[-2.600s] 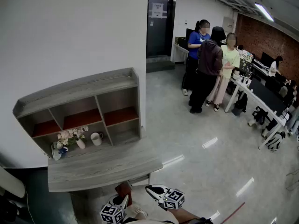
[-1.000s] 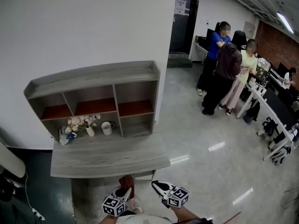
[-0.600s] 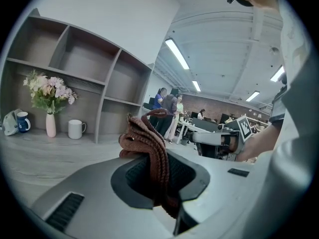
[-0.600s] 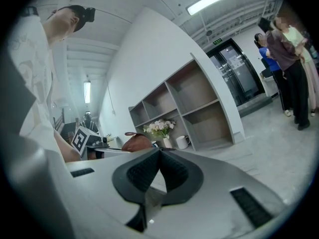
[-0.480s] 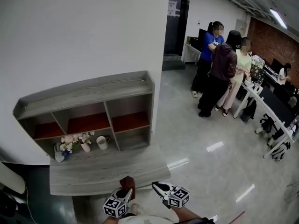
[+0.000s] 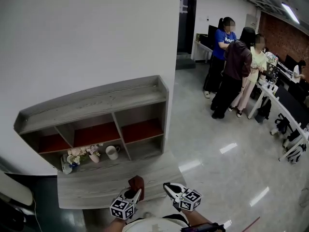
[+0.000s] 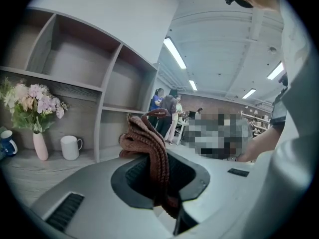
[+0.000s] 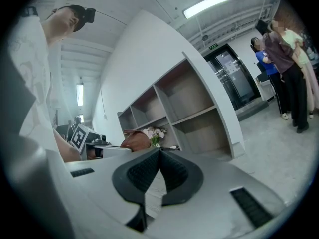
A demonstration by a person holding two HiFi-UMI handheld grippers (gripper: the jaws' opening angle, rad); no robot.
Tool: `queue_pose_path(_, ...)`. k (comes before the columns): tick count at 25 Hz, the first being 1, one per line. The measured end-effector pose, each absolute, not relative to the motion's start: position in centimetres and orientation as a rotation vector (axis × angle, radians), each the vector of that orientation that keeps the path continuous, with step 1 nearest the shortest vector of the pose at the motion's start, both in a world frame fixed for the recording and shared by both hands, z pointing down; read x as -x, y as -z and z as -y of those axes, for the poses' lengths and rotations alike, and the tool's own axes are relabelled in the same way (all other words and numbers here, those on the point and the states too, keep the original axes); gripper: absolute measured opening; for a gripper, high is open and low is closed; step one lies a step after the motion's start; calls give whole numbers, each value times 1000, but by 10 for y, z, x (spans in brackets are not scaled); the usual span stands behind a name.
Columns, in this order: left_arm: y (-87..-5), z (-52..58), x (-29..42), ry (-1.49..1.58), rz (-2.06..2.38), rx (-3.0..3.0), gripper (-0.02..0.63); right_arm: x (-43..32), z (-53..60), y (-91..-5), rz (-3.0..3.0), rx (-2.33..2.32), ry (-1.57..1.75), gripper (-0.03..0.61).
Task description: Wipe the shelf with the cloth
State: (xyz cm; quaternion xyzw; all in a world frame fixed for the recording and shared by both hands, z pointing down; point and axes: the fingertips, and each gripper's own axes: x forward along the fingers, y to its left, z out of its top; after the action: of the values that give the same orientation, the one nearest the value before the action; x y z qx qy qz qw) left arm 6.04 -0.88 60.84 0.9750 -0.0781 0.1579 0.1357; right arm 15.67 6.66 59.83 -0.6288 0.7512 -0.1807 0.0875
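1. Reddish-brown cloth (image 6: 136, 182) pinched in the left gripper (image 6: 133, 193), lower centre of the head view, at the front edge of the shelf's (image 6: 96, 103) ledge;
2. right gripper (image 6: 170, 188) pressed together, empty, just right of it.

Grey left gripper (image 6: 135, 193), grey right gripper (image 6: 169, 187), white shirt (image 6: 154, 224).

An open-plan office is shown: desks (image 6: 282, 100) with monitors (image 6: 290, 62) at the right edge, ceiling strip lights (image 6: 288, 9) at upper right.
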Motion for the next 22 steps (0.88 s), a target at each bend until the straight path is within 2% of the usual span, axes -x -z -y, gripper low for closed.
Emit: queue_pose_path(22, -589, 46, -156, -473, 333, -2797, 66, -252, -23, -602, -2304, 1787, 570, 5)
